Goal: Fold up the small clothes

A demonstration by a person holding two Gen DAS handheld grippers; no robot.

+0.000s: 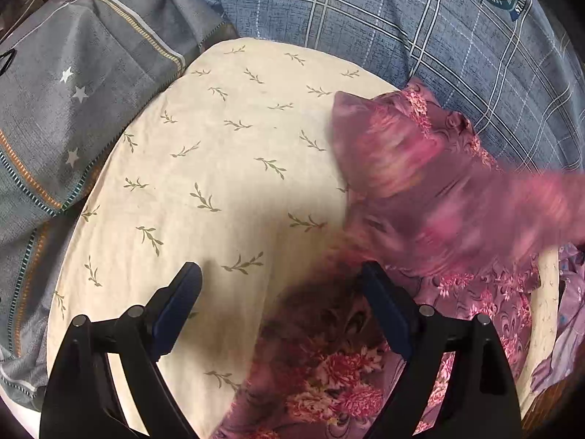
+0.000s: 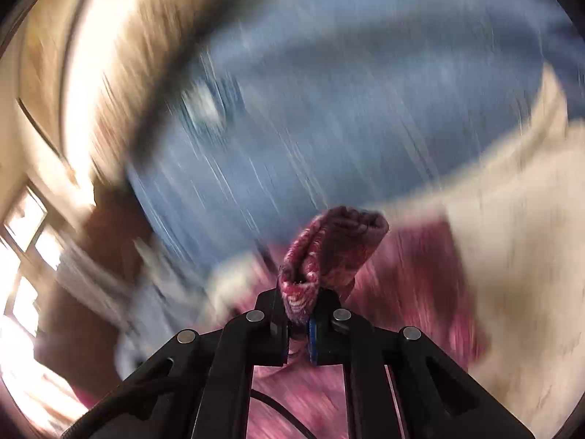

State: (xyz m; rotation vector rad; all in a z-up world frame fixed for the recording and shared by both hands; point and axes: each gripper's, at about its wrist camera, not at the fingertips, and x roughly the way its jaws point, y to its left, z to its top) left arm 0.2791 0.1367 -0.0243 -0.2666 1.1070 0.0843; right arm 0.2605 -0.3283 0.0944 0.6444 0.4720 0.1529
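Right wrist view: pink floral garment (image 2: 331,252) bunched and pinched between closed jaws of right gripper (image 2: 298,323), lifted over the bed, surroundings blurred. Left wrist view: same garment (image 1: 420,190) stretched from lower middle up to the right across cream leaf-print pillow (image 1: 219,146); left gripper (image 1: 281,278) jaws wide, gripping nothing, one finger (image 1: 384,303) at the cloth's near edge. Plaid blue bedsheet (image 1: 365,11) beyond.

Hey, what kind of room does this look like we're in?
Most likely a bedroom, with the work done on a bed. A cream leaf-print cushion lies on a blue plaid bedsheet, beside a grey star-print pillow. A pink floral garment is spread over them.
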